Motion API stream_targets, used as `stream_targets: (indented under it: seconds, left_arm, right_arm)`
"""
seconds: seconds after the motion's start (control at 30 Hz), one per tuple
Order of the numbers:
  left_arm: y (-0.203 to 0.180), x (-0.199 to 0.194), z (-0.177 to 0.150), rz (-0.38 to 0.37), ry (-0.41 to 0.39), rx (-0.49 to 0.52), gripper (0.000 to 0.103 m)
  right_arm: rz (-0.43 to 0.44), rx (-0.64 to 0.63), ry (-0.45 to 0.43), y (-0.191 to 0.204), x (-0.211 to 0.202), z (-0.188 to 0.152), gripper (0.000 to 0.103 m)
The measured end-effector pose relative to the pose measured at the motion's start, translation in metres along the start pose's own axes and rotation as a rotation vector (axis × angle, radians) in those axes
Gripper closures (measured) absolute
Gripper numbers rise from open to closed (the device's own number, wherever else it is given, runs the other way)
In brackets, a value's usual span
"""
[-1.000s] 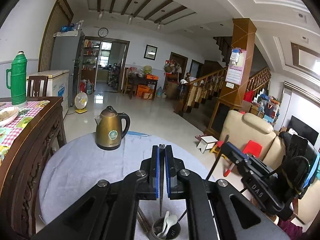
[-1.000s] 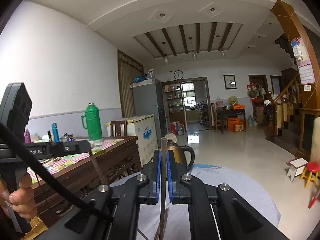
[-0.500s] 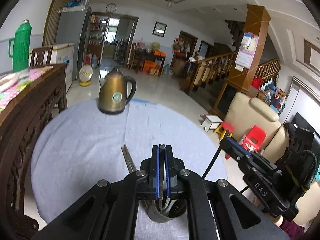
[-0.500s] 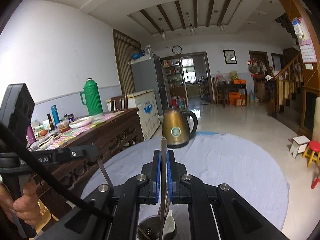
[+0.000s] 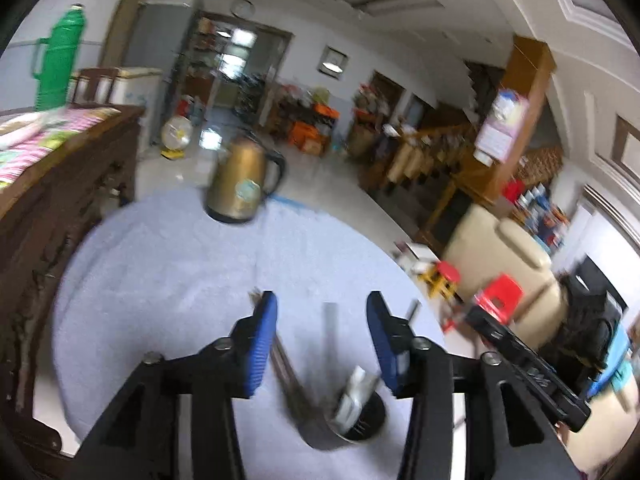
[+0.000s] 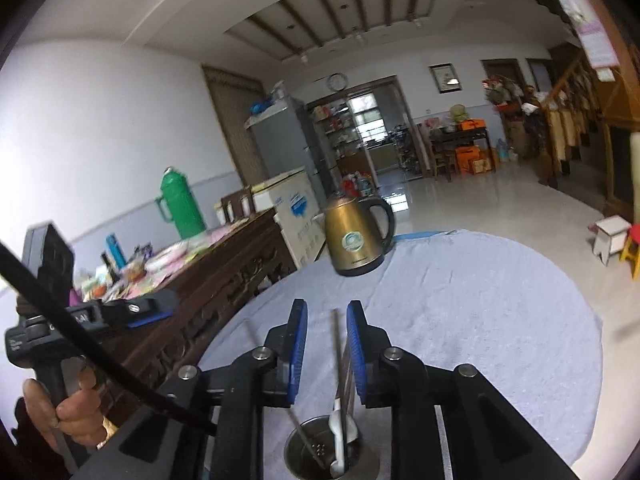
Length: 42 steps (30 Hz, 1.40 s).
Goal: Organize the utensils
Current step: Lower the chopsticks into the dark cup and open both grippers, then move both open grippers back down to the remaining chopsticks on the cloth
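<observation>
Both jaws are spread, nothing gripped: the utensil handle (image 6: 338, 344) is seen between the right gripper's (image 6: 327, 312) blue pads, untouched. The metal holder (image 6: 304, 454) below contains a white spoon (image 6: 340, 436); the left gripper (image 5: 322, 304) is held above it.

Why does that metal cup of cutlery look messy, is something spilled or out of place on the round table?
Nothing looks spilled. The metal cup stands upright on the round table; the utensils in it lean at different angles, which is normal. The kettle stands upright at the far edge. The left view is blurred, so small details there are unclear.
</observation>
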State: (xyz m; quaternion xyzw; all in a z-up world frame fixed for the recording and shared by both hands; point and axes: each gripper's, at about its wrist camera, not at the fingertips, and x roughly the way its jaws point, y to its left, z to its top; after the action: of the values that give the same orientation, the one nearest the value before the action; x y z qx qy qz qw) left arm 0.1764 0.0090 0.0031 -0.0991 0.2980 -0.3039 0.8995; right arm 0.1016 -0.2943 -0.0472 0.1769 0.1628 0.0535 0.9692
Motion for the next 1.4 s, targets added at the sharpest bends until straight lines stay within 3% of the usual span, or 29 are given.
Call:
stream_targets:
  seconds: [0.17, 0.33, 0.5, 0.77, 0.9, 1.03, 1.17, 1.27, 1.4]
  left_arm:
    - [0.04, 0.025, 0.003, 0.106, 0.036, -0.048, 0.05]
    - [0.067, 0.101, -0.028, 0.198, 0.256, -0.082, 0.05]
    - [0.058, 0.166, -0.065, 0.221, 0.413, -0.054, 0.05]
    - [0.04, 0.227, -0.071, 0.222, 0.503, 0.07, 0.05]
    - [0.041, 0.25, -0.069, 0.216, 0.542, 0.084, 0.05]
    - [0.043, 0.272, -0.07, 0.162, 0.576, 0.054, 0.05]
    - [0.056, 0.283, -0.079, 0.182, 0.609, 0.05, 0.051]
    - [0.063, 0.273, -0.079, 0.226, 0.609, 0.116, 0.052]
    - [0.097, 0.255, -0.072, 0.316, 0.619, 0.087, 0.052]
  right_arm:
    - [-0.048, 0.073, 0.008, -0.029, 0.006, 0.0, 0.081]
    - [-0.099, 0.131, 0.048, -0.059, 0.017, -0.014, 0.081]
    - [-0.127, 0.191, 0.113, -0.08, 0.032, -0.033, 0.081]
    - [-0.149, 0.228, 0.165, -0.1, 0.044, -0.048, 0.081]
    - [-0.152, 0.222, 0.199, -0.102, 0.058, -0.052, 0.081]
    - [-0.154, 0.249, 0.226, -0.109, 0.069, -0.057, 0.081]
    - [-0.163, 0.244, 0.242, -0.114, 0.078, -0.057, 0.081]
    - [-0.149, 0.227, 0.263, -0.114, 0.091, -0.052, 0.081]
    - [-0.035, 0.158, 0.374, -0.109, 0.137, -0.048, 0.081]
